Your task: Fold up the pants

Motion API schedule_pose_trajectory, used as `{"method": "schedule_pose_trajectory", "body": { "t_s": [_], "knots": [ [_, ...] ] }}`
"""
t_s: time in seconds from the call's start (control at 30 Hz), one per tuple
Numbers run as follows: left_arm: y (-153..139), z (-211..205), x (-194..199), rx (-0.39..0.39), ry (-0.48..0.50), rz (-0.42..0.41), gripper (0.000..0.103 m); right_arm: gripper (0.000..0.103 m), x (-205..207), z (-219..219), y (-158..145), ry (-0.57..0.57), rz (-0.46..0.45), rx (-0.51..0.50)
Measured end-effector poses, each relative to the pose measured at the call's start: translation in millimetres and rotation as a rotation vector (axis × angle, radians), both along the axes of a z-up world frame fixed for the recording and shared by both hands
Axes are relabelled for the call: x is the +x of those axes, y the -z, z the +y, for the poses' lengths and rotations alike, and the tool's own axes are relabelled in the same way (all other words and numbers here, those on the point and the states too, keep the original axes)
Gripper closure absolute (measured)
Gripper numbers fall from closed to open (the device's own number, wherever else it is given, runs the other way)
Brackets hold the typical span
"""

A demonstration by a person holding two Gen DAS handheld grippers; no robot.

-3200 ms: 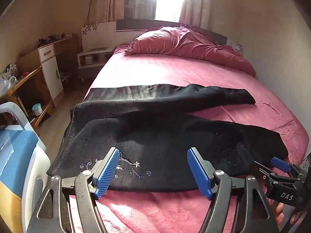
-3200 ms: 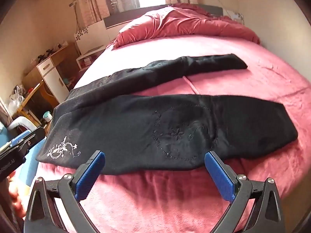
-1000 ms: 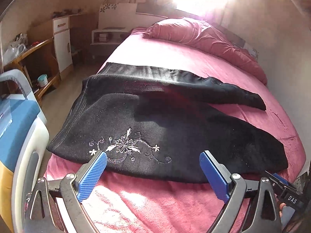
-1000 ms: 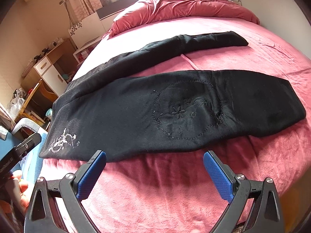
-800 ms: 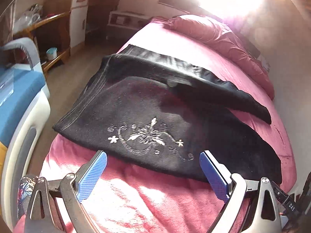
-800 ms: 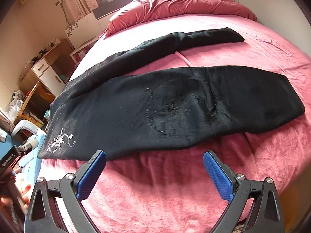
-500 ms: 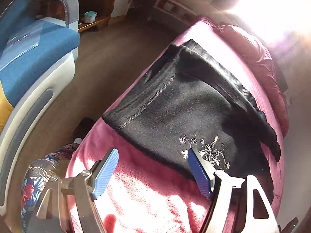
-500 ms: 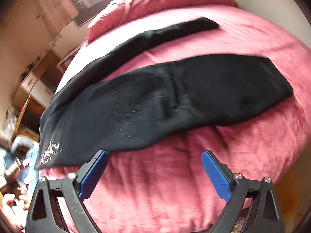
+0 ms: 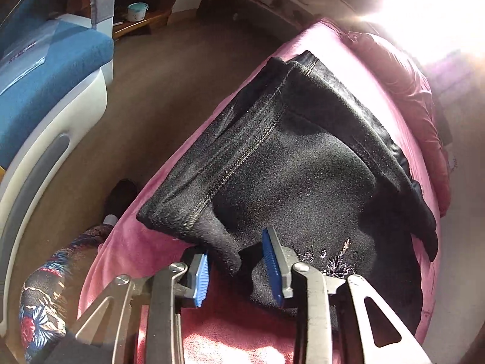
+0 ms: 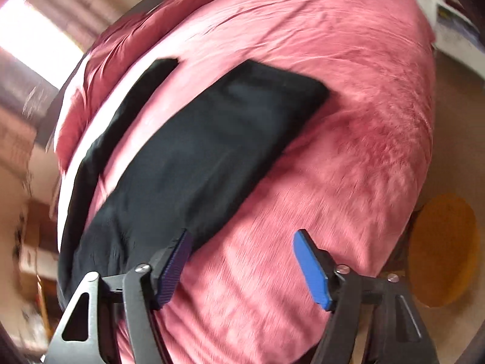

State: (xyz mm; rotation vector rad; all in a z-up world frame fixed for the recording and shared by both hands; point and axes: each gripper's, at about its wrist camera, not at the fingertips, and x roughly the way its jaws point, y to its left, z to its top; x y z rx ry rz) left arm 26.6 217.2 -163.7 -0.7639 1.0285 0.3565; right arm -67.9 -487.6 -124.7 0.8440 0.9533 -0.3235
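Black pants lie spread on a pink bed, waistband toward the bed's left edge, both legs running right. White embroidery shows near the hip. My left gripper is at the near waistband corner, its blue pads half closed around a raised fold of the fabric, with a gap still showing between them. In the right wrist view the near leg and far leg stretch away. My right gripper is open above the bedsheet beside the near leg's lower edge, holding nothing.
A blue and white chair stands left of the bed across brown floor. A patterned garment shows at the lower left. A red duvet lies at the head of the bed. An orange round object sits on the floor right.
My left gripper moved down to the waistband corner and narrowed its jaws around a fold of fabric. My right gripper swung right along the near leg, staying open.
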Motion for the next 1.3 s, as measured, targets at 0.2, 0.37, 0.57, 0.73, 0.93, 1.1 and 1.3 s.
{"method": "schedule_pose_trajectory", "body": {
  "t_s": [0.2, 0.37, 0.57, 0.73, 0.93, 1.1, 1.3],
  "knots": [
    [-12, -1, 4, 0.070, 0.021, 0.006, 0.096, 0.039, 31, -32, 16, 0.084, -0.017, 0.074],
    [-29, 3, -5, 0.098, 0.033, -0.022, 0.096, 0.078, 58, -43, 22, 0.079, 0.002, 0.034],
    [-50, 5, -23, 0.120, 0.033, -0.073, 0.096, 0.090, 48, -49, -12, 0.017, -0.053, -0.072],
    [-55, 1, -42, 0.133, 0.048, -0.080, 0.096, 0.090, 29, -51, -22, 0.007, -0.038, -0.116],
    [-42, -6, -63, 0.133, 0.075, -0.024, 0.096, 0.090, 2, -61, -6, 0.034, 0.017, -0.108],
    [-31, -7, -59, 0.144, 0.077, 0.060, 0.078, 0.079, -3, -63, 0, 0.028, 0.060, -0.108],
    [-59, 17, -69, 0.211, -0.001, 0.055, 0.076, 0.038, -11, -55, -29, 0.031, 0.044, -0.226]
  ]
}}
